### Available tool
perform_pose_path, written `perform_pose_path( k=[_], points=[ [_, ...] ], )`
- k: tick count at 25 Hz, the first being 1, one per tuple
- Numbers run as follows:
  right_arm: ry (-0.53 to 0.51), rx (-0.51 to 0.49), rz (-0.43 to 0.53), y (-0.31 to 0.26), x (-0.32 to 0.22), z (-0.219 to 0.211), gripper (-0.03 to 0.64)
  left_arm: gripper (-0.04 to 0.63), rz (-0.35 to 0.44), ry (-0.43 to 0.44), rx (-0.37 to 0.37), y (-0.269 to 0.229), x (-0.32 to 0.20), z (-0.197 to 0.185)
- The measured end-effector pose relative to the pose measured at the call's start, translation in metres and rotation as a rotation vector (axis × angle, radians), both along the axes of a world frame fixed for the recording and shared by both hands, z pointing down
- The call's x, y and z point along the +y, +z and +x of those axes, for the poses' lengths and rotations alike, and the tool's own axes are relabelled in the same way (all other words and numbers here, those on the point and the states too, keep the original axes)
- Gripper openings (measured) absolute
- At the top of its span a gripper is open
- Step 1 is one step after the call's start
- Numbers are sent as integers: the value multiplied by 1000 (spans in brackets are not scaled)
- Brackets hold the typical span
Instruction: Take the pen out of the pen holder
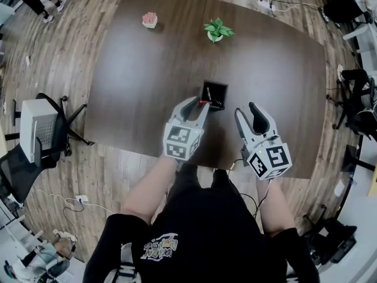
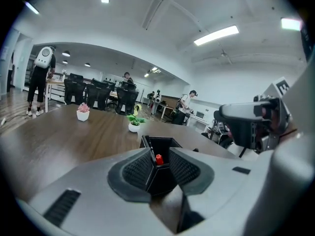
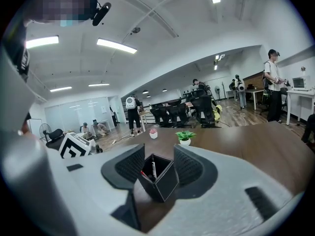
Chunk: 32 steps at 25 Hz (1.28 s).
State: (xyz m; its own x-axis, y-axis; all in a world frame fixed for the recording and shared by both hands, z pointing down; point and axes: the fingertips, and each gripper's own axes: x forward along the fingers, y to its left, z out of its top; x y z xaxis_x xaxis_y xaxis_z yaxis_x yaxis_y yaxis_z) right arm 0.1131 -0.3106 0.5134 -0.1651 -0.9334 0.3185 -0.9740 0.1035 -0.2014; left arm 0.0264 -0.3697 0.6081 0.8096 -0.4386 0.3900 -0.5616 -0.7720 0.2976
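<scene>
A black square pen holder stands on the dark wooden table, with pens leaning inside. In the left gripper view a red-capped pen sticks up from the holder, right between my jaws. My left gripper is at the holder's near left corner. Its jaws stand partly apart, with a gap on each side of the red cap. My right gripper is open and holds nothing, to the right of the holder and nearer to me. In the right gripper view, the holder with a white pen lies ahead.
A green plant in a white pot and a pink plant in a pot stand at the table's far side. The table's front edge runs just below both grippers. An office chair stands on the floor at the left.
</scene>
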Motion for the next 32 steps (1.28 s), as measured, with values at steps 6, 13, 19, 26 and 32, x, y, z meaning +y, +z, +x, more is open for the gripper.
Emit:
perform_pose_path(
  k=[6, 13, 19, 26, 32],
  points=[
    [6, -14, 2, 2, -1, 1, 186, 95, 135, -17, -80, 5, -2, -8],
    [1, -18, -5, 3, -1, -1, 184, 95, 147, -1, -84, 3, 0, -5],
    [16, -20, -2, 2, 3, 2, 182, 78, 166, 14, -89, 2, 4, -1],
    [38, -30, -5, 5, 8, 11, 179, 60, 170, 13, -93, 3, 2, 3],
    [51, -37, -3, 3, 9, 14, 180, 60, 178, 46, -99, 3, 6, 13]
  ],
)
